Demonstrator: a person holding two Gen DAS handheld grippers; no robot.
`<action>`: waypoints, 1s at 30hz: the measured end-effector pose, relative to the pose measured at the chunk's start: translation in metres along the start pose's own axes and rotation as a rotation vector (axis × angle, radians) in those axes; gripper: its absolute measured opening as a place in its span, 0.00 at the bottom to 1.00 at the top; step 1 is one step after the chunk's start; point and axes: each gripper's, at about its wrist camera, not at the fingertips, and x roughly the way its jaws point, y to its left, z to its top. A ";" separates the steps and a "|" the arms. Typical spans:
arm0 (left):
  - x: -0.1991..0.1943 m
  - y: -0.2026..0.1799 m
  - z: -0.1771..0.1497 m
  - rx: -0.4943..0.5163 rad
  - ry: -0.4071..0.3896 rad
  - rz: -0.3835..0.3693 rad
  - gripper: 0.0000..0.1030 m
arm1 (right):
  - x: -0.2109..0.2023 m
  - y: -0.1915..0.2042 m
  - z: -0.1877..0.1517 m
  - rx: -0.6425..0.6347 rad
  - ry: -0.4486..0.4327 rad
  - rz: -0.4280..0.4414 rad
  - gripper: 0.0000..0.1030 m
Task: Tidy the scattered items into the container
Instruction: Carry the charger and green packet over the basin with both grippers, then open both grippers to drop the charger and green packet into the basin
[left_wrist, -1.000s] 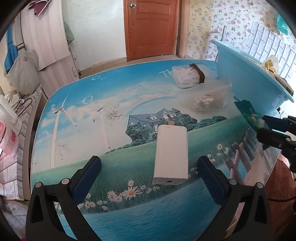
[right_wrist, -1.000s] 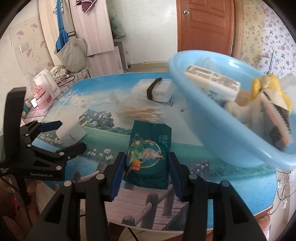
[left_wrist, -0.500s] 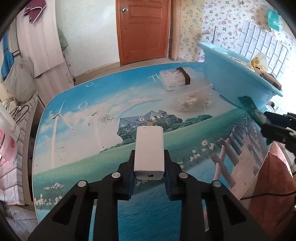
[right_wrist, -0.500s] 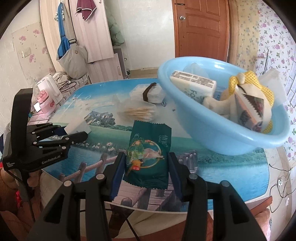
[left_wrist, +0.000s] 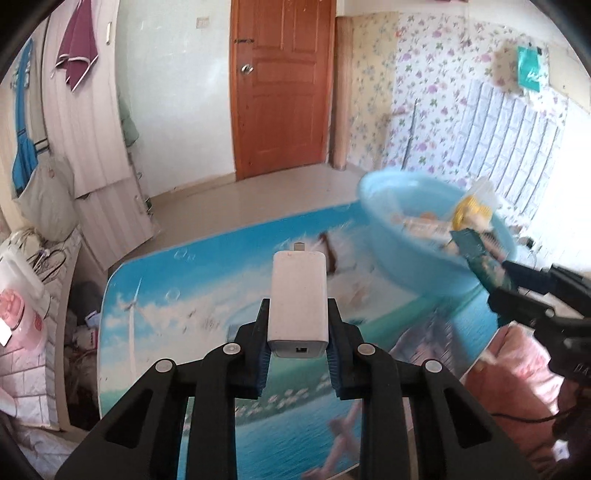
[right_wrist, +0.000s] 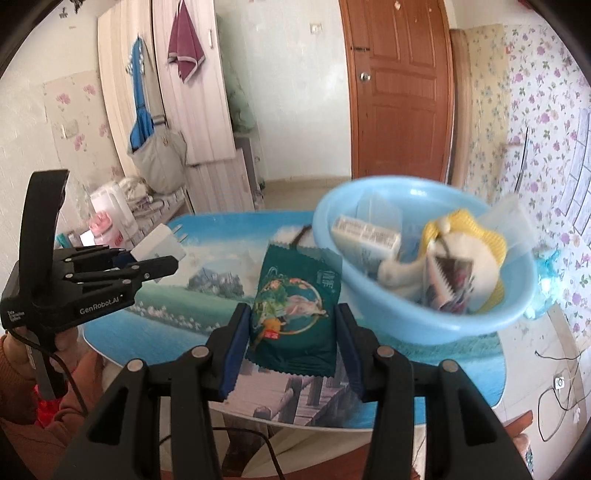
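Both claws are loaded as I watch. Left gripper (left_wrist: 297, 354) pinches a white charger block (left_wrist: 298, 301) at its near end, raised above the table (left_wrist: 155, 295) at the centre of the left wrist frame. Right gripper (right_wrist: 291, 354) has its blue pads pressed on the sides of a dark green snack packet (right_wrist: 295, 314), lifted at lower centre of the right wrist frame.

The container, a light blue basin (right_wrist: 436, 321), sits at right of centre in the right wrist frame, near the packet's top edge. It already holds a long white box (right_wrist: 365, 236), a yellow and white bundle (right_wrist: 461, 236) and some clear wrapping, so I judge the tidying well along. Neither held item is over the rim yet; both have to be carried across and let go inside. A clear packet with a dark band (left_wrist: 332, 254), blurred, lies on the table just beside the basin in the left wrist frame, so at least that is left to collect too.

The table carries a printed landscape of sky, meadow, water and a wooden pier. Behind it I see a brown wooden door (right_wrist: 399, 88) at upper centre, floral wallpaper (right_wrist: 535, 110) at right, and pale wardrobe panels at upper left with a maroon cloth (right_wrist: 184, 55) and a grey bag (right_wrist: 159, 158) hanging.
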 end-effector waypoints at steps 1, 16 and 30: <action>0.001 -0.004 0.005 0.002 -0.005 -0.007 0.23 | -0.004 -0.001 0.002 0.004 -0.018 -0.006 0.44; 0.049 -0.083 0.059 0.126 -0.001 -0.111 0.23 | -0.012 -0.072 0.024 0.098 -0.118 -0.102 0.44; 0.105 -0.133 0.087 0.219 0.051 -0.146 0.24 | 0.015 -0.120 0.054 0.077 -0.153 -0.112 0.44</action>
